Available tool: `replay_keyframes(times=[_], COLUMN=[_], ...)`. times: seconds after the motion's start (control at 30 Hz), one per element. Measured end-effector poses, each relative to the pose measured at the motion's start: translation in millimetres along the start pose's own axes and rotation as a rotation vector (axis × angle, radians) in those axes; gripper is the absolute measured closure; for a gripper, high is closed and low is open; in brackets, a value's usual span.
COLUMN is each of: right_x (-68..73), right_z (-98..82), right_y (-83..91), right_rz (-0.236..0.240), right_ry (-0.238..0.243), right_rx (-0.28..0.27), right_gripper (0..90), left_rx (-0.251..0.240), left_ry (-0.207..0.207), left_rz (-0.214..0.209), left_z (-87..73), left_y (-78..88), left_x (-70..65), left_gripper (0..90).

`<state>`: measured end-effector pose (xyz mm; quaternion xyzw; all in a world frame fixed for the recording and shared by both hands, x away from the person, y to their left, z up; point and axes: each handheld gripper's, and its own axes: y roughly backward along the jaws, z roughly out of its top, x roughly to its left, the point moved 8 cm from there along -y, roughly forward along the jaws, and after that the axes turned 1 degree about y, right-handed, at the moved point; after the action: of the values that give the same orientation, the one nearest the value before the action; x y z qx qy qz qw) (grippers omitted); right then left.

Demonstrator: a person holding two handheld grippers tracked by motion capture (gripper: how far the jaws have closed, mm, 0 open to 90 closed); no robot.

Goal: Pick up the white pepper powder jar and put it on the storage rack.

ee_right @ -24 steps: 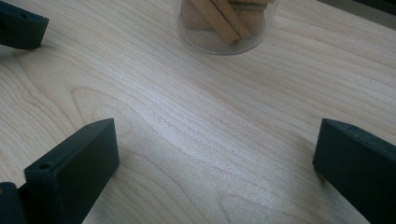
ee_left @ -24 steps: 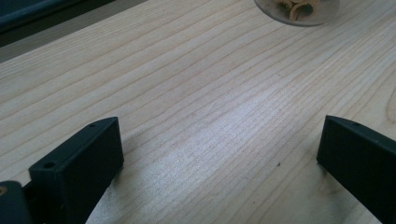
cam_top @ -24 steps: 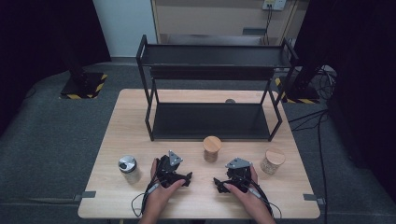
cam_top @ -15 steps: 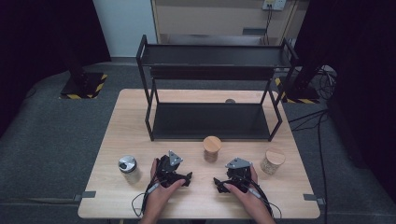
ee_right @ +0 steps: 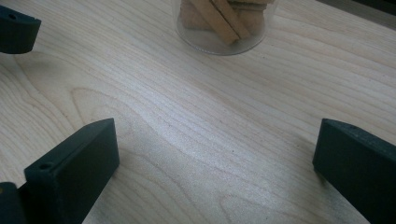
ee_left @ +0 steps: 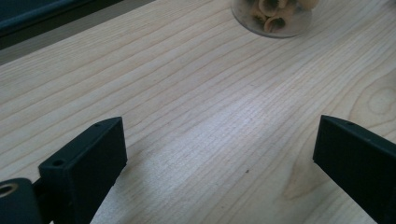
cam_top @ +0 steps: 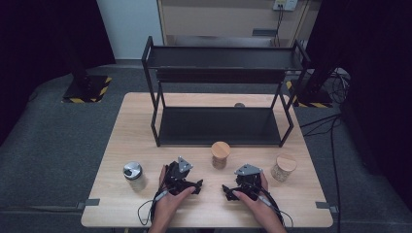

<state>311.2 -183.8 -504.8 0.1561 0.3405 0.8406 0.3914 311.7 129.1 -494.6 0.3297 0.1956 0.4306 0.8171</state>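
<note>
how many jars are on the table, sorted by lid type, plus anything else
Clear jars with round wooden lids: 2, centre and right
Clear jar with a silver metal lid: 1
Black two-tier metal shelf rack: 1
Hand-held grippers: 2, left and right
Total: 6

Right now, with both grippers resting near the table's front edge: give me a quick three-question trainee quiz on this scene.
1. True or false: the left gripper is shut on a jar.
2. How many jars stand on the table?
A) two B) three C) five
3. Which jar stands nearest the rack, between the two grippers and just beyond them: the steel-lidded jar, the middle wooden-lidded jar or the right wooden-lidded jar?

Key
1. False: its jaws stand wide apart over bare wood, as do those of the right gripper.
2. B
3. The middle wooden-lidded jar.
</note>
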Motion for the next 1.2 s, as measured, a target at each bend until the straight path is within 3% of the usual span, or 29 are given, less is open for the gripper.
replay_keyframes(times=[1.2], right_x=[1.0], right_z=[-0.2], right_y=[0.3], right_rz=[-0.005], right_ry=[-0.005], right_rx=[0.0], right_gripper=[0.4], left_rx=[-0.043], left_ry=[-0.041], left_rz=[0.008], left_z=[21.0], left_y=[52.0], left_x=[1.5], left_gripper=[2.4])
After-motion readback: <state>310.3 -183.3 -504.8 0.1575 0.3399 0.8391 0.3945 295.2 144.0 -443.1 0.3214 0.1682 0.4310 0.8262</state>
